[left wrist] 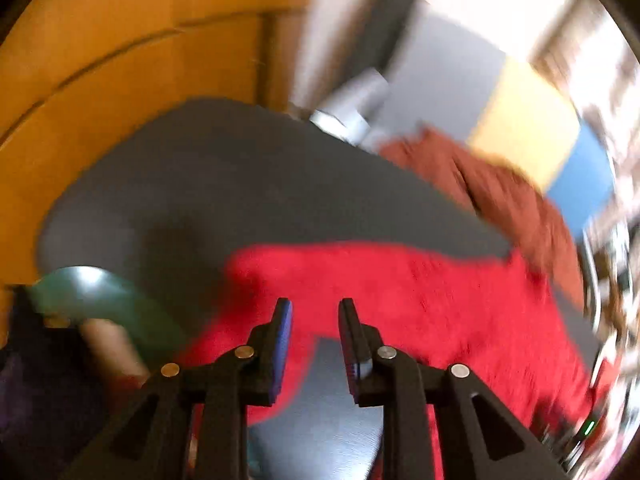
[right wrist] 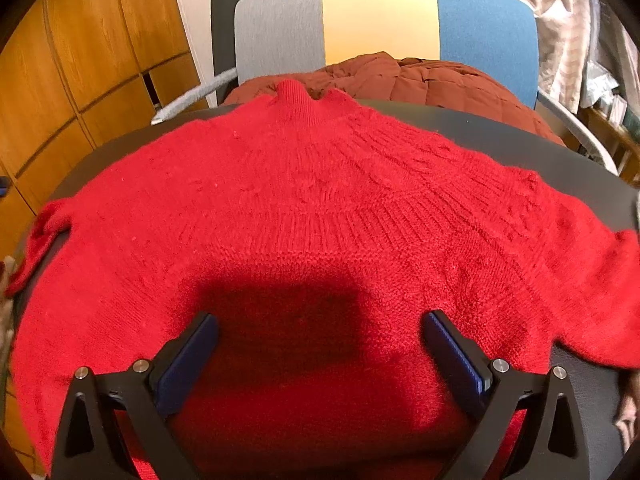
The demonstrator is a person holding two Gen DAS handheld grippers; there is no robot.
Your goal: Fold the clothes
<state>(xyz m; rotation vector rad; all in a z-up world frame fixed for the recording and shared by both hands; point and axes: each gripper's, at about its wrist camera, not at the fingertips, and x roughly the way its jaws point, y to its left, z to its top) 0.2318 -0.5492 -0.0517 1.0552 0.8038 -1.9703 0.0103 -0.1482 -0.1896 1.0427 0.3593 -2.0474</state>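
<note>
Right wrist view looks down on a red sweater (right wrist: 320, 200) spread face-flat over a dark worktop (right wrist: 580, 168), its collar (right wrist: 298, 98) pointing away from the camera toward a chair (right wrist: 380, 12) and its hem nearest the right tool (right wrist: 320, 340). The sweater's widest line runs side to side, sleeve to sleeve: one cuff (right wrist: 44, 232) droops over the worktop's left edge, and the other sleeve (right wrist: 612, 280) trails off to the right. That right tool hangs above the lower body of the sweater with its blue-padded fingers spread wide and nothing between them, so it sits nearer the hem than either sleeve. In the blurred left wrist view, the left tool (left wrist: 314, 320) has its fingers only partly apart, with no cloth pinched between them as far as the blur allows; the red knit (left wrist: 400, 300) lies just beyond and below its tips, stretching off to the right. My guess is that a sleeve fold inward comes first, and the left sleeve looks like the left tool's job. The knit is thick and fuzzy, ribbed in a ring around the yoke, so it should drape heavily and cling to itself. A rust-brown quilted garment (right wrist: 420, 80) is heaped on the chair seat behind.
</note>
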